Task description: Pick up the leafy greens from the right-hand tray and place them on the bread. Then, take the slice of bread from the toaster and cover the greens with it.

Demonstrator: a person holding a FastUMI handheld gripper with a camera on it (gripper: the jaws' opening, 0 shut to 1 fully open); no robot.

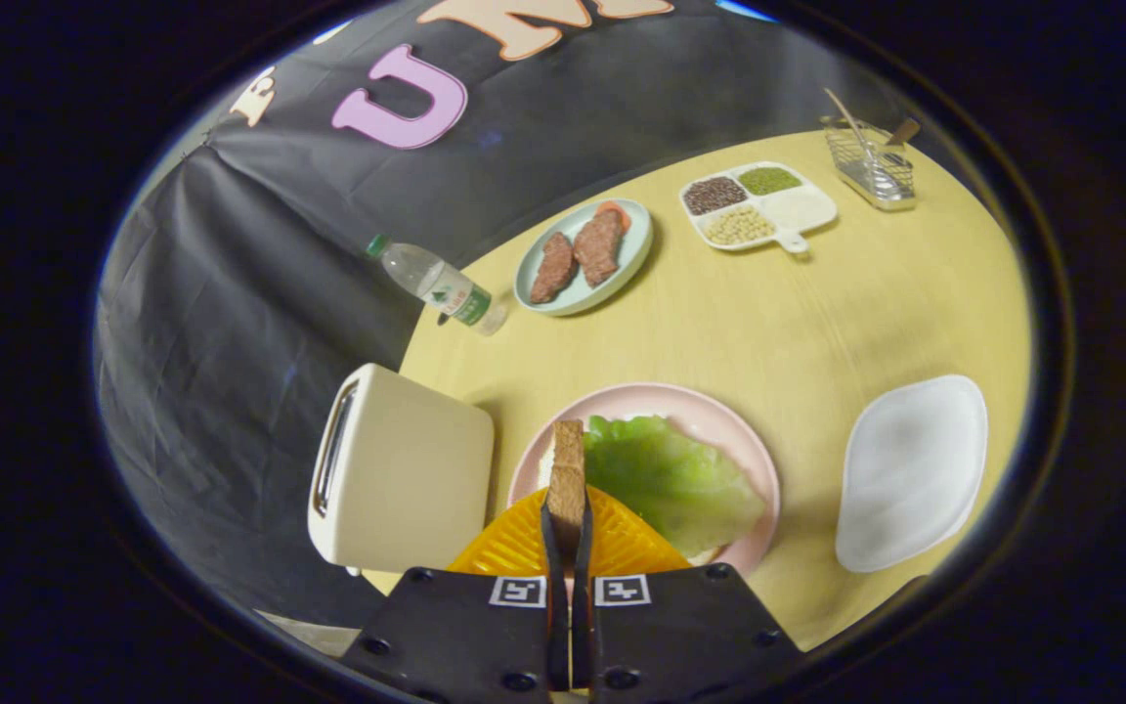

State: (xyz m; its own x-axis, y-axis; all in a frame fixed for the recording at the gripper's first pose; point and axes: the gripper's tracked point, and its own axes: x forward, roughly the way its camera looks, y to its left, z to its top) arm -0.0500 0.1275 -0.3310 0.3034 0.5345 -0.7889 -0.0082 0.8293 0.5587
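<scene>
1. Gripper (568, 533) clamped edge-on around the bread slice (568, 474), held upright.
2. Slice sits above the pink plate (758, 460), beside the leafy greens (671, 479) lying on it.
3. Toaster (402, 474) left of the plate, white tray (910, 469) right.
4. Beyond: meat plate (627, 259), water bottle (436, 284).

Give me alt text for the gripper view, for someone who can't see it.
The tool is shut on a brown slice of bread held on edge above a round pink plate where a green lettuce leaf lies. A cream toaster stands beside it on the yellow table.
</scene>
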